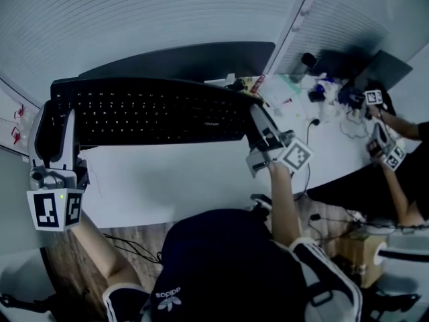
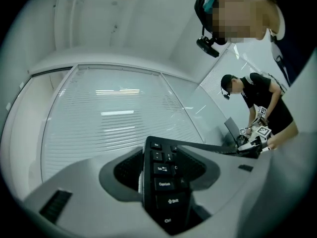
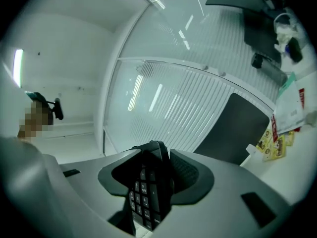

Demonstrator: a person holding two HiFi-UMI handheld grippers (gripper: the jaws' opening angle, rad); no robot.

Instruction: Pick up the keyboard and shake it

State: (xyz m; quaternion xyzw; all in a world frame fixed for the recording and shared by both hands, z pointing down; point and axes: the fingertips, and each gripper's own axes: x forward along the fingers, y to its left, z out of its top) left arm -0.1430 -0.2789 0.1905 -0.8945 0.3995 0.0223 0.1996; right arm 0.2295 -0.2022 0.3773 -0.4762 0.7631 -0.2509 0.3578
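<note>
Keyboard point(image 1: 154, 113) spans white desk point(image 1: 167, 186), dark mat point(image 1: 194, 58) behind, clutter point(image 1: 322, 86) at right.

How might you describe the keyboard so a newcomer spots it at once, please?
Find the long white desk. Above it, the left gripper and right gripper hold the keyboard by its ends. Unlike the plain dark panel behind, it is covered in keys.
</note>
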